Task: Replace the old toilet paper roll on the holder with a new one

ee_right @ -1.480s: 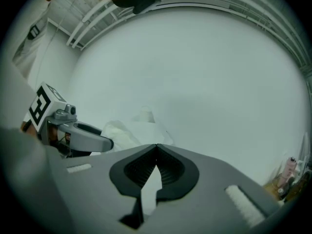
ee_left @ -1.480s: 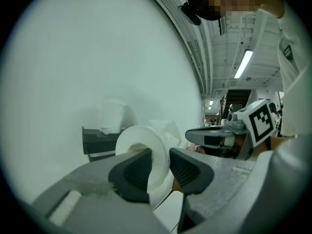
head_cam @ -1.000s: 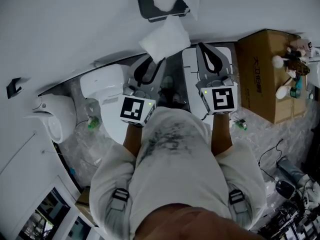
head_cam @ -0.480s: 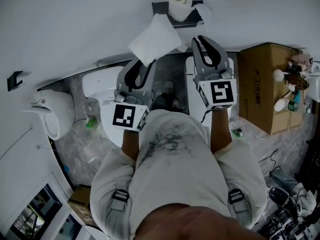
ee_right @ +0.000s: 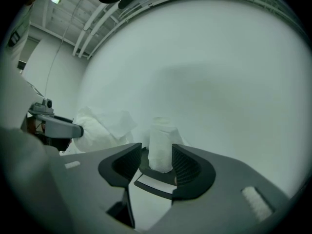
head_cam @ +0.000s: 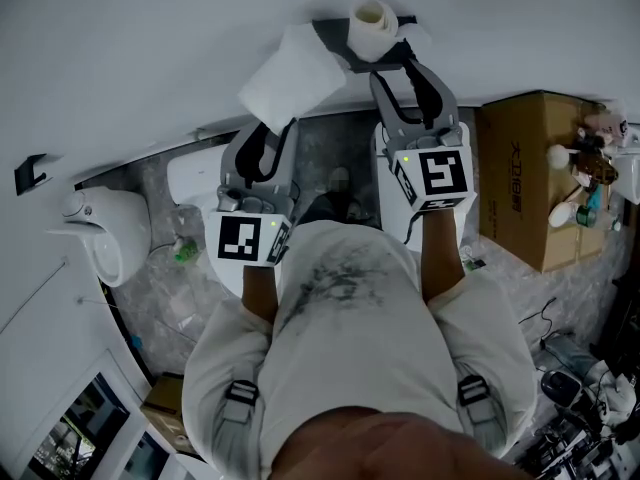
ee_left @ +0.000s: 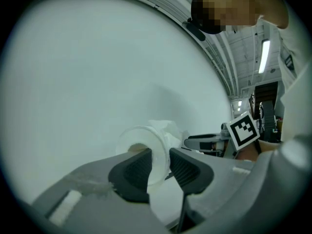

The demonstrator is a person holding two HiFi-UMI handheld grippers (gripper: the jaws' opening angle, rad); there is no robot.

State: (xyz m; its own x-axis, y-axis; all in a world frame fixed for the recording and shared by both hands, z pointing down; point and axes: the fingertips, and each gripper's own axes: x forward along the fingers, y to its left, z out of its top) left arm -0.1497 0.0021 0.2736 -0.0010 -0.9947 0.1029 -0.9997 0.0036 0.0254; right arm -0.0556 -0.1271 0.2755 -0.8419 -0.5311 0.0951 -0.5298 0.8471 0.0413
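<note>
Head view. We logged the left gripper (head_cam: 272, 128) at centre left, its fingers clamped on the new roll (head_cam: 290, 80), which stood up against the wall (head_cam: 150, 48) in the upper middle of the frame. The right gripper (head_cam: 400, 66) sat at centre right, fingers parted and reaching to the dark holder (head_cam: 335, 38) at top centre. The old roll (head_cam: 373, 23) stood on that holder, just above the right fingers. We also noted a toilet (head_cam: 195, 173) at left and a cardboard box (head_cam: 520, 158) at right.

Left gripper view. We recorded the left gripper (ee_left: 160, 162) at lower centre, gap narrow, with the paper wall of the new roll (ee_left: 146, 140) pinched between its pads and the roll's open core facing us. The right gripper (ee_left: 204, 141) showed at mid right, the pale wall (ee_left: 97, 72) behind.

Right gripper view. We listed the right gripper (ee_right: 158, 167) at lower centre, fingers apart. The old roll (ee_right: 162, 145) stood upright in the gap on the holder (ee_right: 156, 184). We could not tell whether the pads touched it. The left gripper (ee_right: 63, 128) and the new roll (ee_right: 105, 123) lay at mid left.
</note>
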